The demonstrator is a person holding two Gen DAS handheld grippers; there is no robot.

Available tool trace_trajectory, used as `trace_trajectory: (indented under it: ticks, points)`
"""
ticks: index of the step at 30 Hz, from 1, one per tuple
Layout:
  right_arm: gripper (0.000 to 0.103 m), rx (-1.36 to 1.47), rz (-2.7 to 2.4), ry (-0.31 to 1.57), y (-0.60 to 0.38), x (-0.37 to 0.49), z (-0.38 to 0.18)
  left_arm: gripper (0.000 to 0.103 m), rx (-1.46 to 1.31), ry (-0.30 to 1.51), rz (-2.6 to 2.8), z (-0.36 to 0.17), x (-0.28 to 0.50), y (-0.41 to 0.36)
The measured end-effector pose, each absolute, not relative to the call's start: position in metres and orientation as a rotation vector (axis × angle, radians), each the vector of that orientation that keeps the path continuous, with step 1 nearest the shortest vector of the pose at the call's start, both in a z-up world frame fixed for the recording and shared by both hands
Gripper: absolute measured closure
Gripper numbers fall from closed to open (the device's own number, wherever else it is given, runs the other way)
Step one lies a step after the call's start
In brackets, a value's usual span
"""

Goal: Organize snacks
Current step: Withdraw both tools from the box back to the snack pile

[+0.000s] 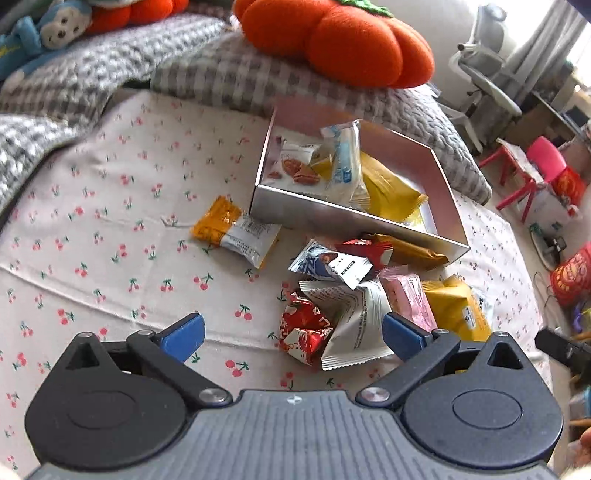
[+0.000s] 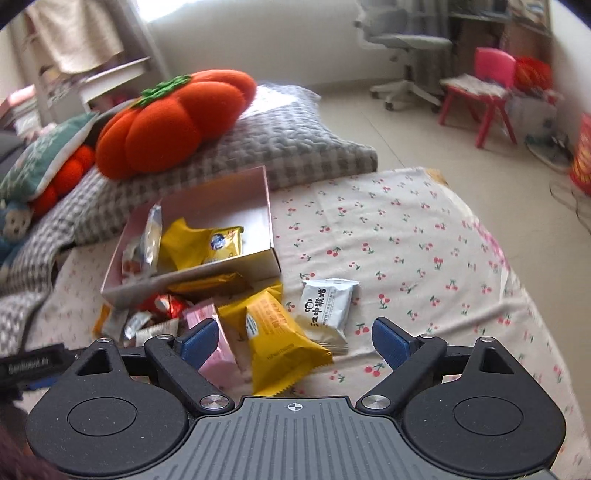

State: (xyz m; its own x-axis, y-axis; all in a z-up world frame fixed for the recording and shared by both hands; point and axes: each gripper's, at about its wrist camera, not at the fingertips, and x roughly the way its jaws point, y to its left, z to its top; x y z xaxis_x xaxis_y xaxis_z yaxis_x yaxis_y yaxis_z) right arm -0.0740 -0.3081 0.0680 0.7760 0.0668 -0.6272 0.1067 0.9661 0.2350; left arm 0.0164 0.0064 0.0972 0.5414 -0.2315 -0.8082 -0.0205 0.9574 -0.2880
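An open silver box [image 1: 332, 216] [image 2: 192, 277] sits on the cherry-print sheet [image 1: 110, 221] [image 2: 406, 240] and holds several snack packets, among them a yellow one [image 1: 388, 188] [image 2: 184, 243] and a white-blue one [image 1: 343, 166]. Loose packets lie in front of the box: an orange-white one [image 1: 236, 230], a red foil one [image 1: 304, 332], a white one [image 1: 351, 317], a pink one [image 1: 406, 301] [image 2: 216, 354], a yellow one [image 2: 277, 339] and a white packet with black print [image 2: 327, 306]. My left gripper [image 1: 293, 332] is open above the red and white packets. My right gripper [image 2: 293, 341] is open over the yellow packet.
Grey checked pillows [image 1: 229, 74] [image 2: 295, 140] and an orange pumpkin cushion [image 1: 343, 40] [image 2: 173, 122] lie behind the box. A blue monkey toy [image 1: 44, 29] is at the far left. Off the bed are a red child's chair [image 2: 484, 85], an office chair [image 2: 406, 48] and floor clutter.
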Motion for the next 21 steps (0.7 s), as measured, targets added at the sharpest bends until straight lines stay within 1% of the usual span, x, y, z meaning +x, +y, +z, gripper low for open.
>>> trace_trajectory:
  ticks: [8, 16, 19, 21]
  points:
    - [0.011, 0.227, -0.045, 0.716, -0.313, -0.063, 0.056, 0.001, -0.336, 0.996, -0.189, 0.094, 0.014, -0.004]
    - [0.014, 0.238, -0.032, 0.721, -0.304, -0.054, 0.052, 0.003, -0.286, 0.888, -0.247, 0.103, 0.012, -0.035]
    - [0.014, 0.229, -0.026, 0.716, -0.298, -0.05, 0.052, 0.007, -0.232, 0.904, -0.247, 0.094, 0.019, -0.046]
    - [0.016, 0.221, -0.022, 0.716, -0.296, -0.047, 0.051, 0.009, -0.213, 0.926, -0.245, 0.086, 0.024, -0.051]
